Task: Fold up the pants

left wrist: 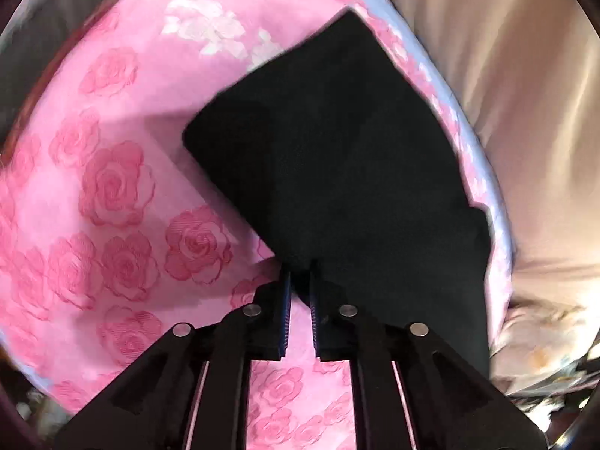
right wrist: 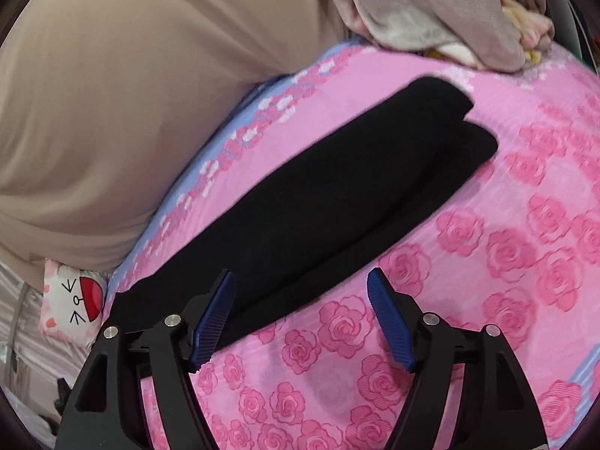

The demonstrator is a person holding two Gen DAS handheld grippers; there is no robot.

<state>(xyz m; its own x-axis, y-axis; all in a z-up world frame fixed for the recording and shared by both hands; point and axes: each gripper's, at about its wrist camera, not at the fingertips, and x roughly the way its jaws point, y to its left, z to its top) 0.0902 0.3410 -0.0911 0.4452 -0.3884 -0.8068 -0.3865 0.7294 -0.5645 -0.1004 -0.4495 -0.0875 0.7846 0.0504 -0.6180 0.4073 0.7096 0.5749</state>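
Note:
Black pants (left wrist: 330, 157) lie folded on a pink rose-print bedsheet (left wrist: 112, 187). In the left wrist view my left gripper (left wrist: 300, 273) is nearly closed, its blue pads pinching the near edge of the black cloth. In the right wrist view the pants (right wrist: 318, 195) lie as a long folded strip running from lower left to upper right. My right gripper (right wrist: 302, 281) is open, its blue pads (right wrist: 213, 315) spread wide just above the near edge of the strip, holding nothing.
A person in beige clothing (right wrist: 131, 93) stands against the bed's far side. Crumpled beige and pale cloths (right wrist: 450, 11) lie at the bed's far corner. A white cartoon-face pillow (right wrist: 75, 300) sits at the left. The sheet (right wrist: 487, 262) spreads to the right.

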